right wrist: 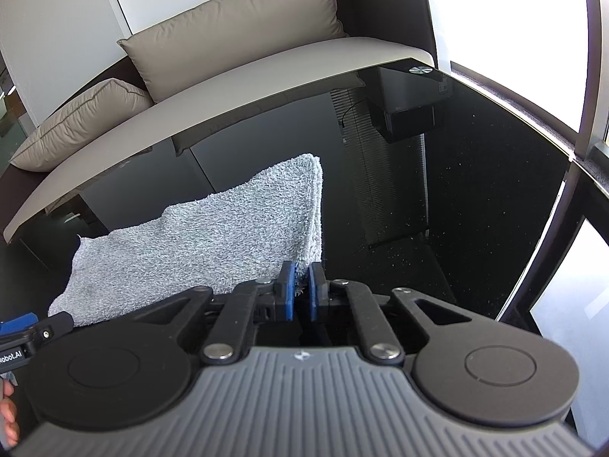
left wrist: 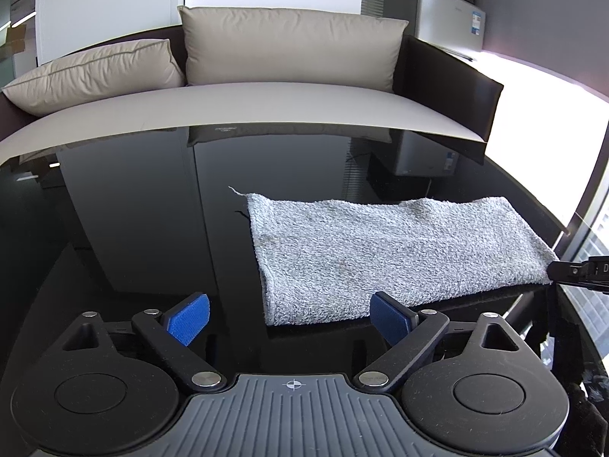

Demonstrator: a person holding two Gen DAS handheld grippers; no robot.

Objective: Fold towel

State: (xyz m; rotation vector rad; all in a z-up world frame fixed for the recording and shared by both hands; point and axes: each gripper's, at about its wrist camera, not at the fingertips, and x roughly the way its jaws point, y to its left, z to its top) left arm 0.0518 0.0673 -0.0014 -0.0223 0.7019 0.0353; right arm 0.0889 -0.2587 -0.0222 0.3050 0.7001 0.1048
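A grey terry towel [left wrist: 388, 251], folded into a long strip, lies on the glossy black table [left wrist: 133, 228]. My left gripper [left wrist: 289, 318] is open and empty, its blue pads just short of the towel's near left corner. My right gripper [right wrist: 300, 285] is shut on the towel's [right wrist: 213, 240] near right corner, with the cloth pinched between the blue pads. The right gripper's tip also shows in the left wrist view [left wrist: 578, 270] at the towel's right end. The left gripper's finger shows in the right wrist view [right wrist: 34, 327] by the towel's left end.
A sofa [left wrist: 247, 106] with beige cushions [left wrist: 293, 45] runs along the table's far edge. A small fridge with a microwave [left wrist: 445, 3] stands at the back right. Bright windows [right wrist: 514, 19] are on the right. The black table [right wrist: 475, 190] stretches right of the towel.
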